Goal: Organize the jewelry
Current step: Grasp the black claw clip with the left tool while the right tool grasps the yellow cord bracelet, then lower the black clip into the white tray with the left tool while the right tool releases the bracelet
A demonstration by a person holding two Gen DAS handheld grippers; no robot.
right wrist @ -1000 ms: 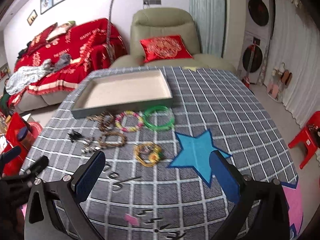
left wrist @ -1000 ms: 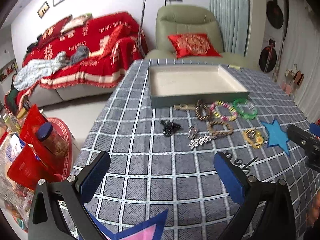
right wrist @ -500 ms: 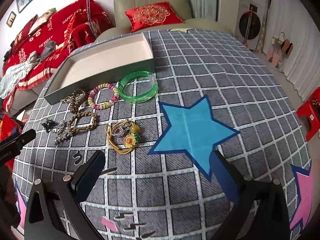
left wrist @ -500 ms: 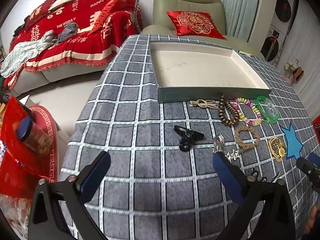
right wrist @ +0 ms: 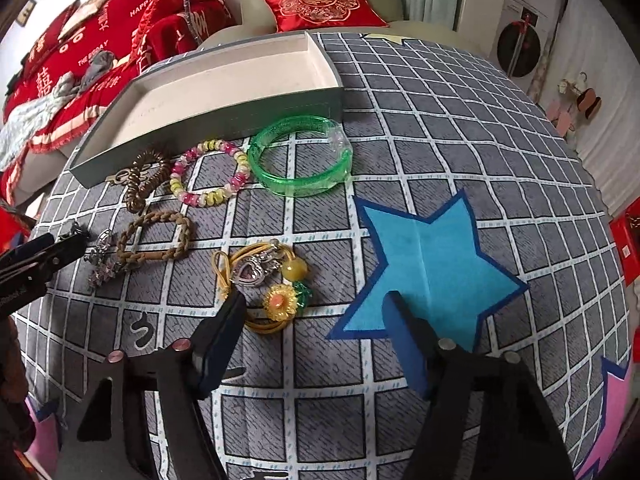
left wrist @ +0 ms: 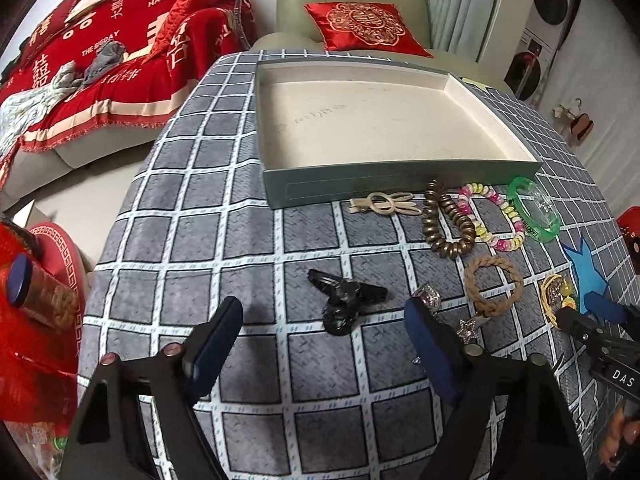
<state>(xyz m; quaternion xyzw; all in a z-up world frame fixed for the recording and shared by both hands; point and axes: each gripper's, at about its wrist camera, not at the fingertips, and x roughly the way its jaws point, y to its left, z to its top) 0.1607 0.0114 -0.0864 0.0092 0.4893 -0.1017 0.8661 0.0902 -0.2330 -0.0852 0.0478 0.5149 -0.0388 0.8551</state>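
Left gripper is hovering over the counter, jaws partly open, just been closing, nothing between them; black clip is lying just ahead of the gap. Right gripper likewise, jaws narrowing and empty, yellow cord charm touching its left pad. Best to centre each piece before pinching low. Tray beyond is empty. Clip hard, glossy; cord thin, floppy; bangle rigid, clear green.

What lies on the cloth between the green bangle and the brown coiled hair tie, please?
The pink-and-yellow beaded bracelet lies between the green bangle and the brown coiled hair tie, touching the bangle; both wrist views show it.
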